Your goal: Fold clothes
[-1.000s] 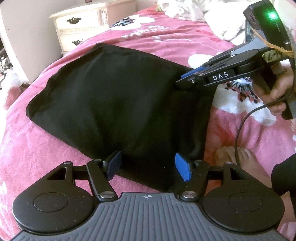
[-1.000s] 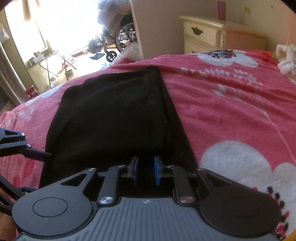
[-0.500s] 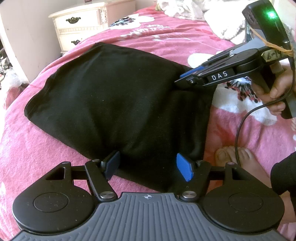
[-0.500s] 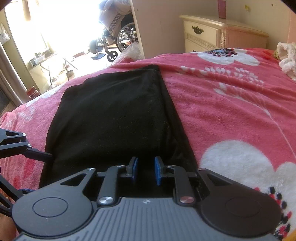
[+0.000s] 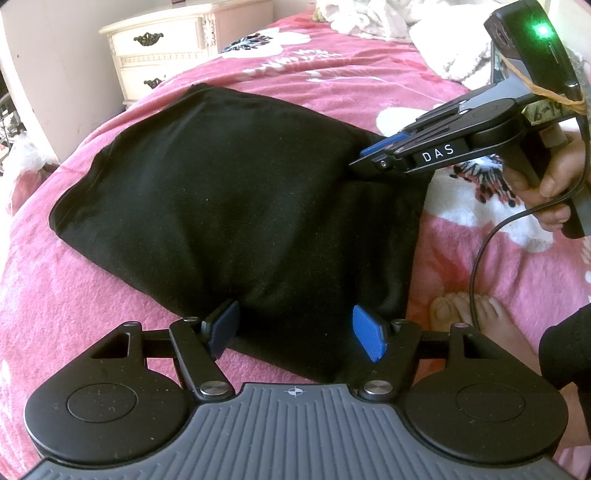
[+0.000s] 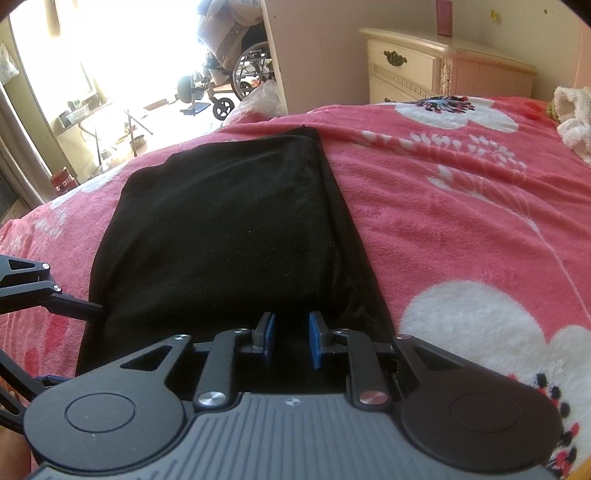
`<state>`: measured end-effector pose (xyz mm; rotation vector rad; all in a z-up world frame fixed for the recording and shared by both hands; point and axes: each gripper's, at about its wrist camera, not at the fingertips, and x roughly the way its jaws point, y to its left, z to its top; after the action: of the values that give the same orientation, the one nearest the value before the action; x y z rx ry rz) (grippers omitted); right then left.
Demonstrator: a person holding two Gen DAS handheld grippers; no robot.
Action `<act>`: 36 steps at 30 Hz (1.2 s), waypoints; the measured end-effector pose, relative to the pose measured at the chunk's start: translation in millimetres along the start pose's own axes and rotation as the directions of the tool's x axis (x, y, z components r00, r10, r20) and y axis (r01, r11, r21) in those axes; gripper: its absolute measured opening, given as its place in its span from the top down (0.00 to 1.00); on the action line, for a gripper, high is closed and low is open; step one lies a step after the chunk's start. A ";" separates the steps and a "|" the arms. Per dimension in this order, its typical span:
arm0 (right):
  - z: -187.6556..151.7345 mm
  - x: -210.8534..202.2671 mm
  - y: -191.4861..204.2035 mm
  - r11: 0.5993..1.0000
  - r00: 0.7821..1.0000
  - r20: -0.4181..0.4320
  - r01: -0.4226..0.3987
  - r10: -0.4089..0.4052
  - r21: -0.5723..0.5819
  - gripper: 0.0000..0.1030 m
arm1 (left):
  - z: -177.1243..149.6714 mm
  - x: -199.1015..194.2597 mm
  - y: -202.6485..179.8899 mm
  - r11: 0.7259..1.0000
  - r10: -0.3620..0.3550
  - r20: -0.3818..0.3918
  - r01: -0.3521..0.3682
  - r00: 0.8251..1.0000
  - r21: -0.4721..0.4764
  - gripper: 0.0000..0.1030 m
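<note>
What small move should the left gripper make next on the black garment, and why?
Probably close the left gripper: its jaws stand wide open astride the near edge of the black garment, while the right gripper seems already to pinch the other corner. Then both could lift the fold together.

The bed (image 6: 461,206) has a pink blanket (image 5: 55,314) with big white flowers. Beyond the bed stands a cream dresser (image 6: 424,70) with dark metal handles, against a pale pink wall (image 6: 332,40); on top of the dresser is a small dark red object, too small to tell what it is. Left of the dresser there is a wide opening with very strong daylight (image 6: 122,48), so that part is washed out. In that light a wheelchair (image 6: 236,74) stands with pale cloth on it, and further left some small furniture and clutter. White fluffy fabric (image 5: 388,22) lies at the bed's far end.
</note>
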<state>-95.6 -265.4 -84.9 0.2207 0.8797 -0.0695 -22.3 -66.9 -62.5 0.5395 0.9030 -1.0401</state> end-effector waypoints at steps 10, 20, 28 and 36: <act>-0.5 0.4 0.2 1.000 1.000 0.002 0.000 0.000 0.002 0.79 | 0.2 -0.3 -0.2 1.000 0.002 -0.002 -0.002 1.000 -0.002 0.33; -1.2 0.4 0.0 1.000 1.000 0.007 -0.002 0.002 0.004 0.79 | 2.2 -1.6 0.7 1.000 -0.002 -0.005 0.002 1.000 -0.011 0.32; -1.6 -0.1 0.2 1.000 1.000 0.008 -0.003 0.003 0.006 0.79 | 6.6 -5.9 4.5 0.999 -0.008 -0.006 0.008 1.000 -0.034 0.32; -1.1 -0.1 -0.8 1.000 1.000 0.009 -0.004 0.004 0.004 0.79 | 20.2 -20.2 27.7 0.991 0.009 0.064 0.000 0.998 -0.136 0.32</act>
<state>-96.6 -265.9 -85.7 0.2260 0.8700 -0.0692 6.0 -60.1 -35.3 0.3915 0.9084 -0.9787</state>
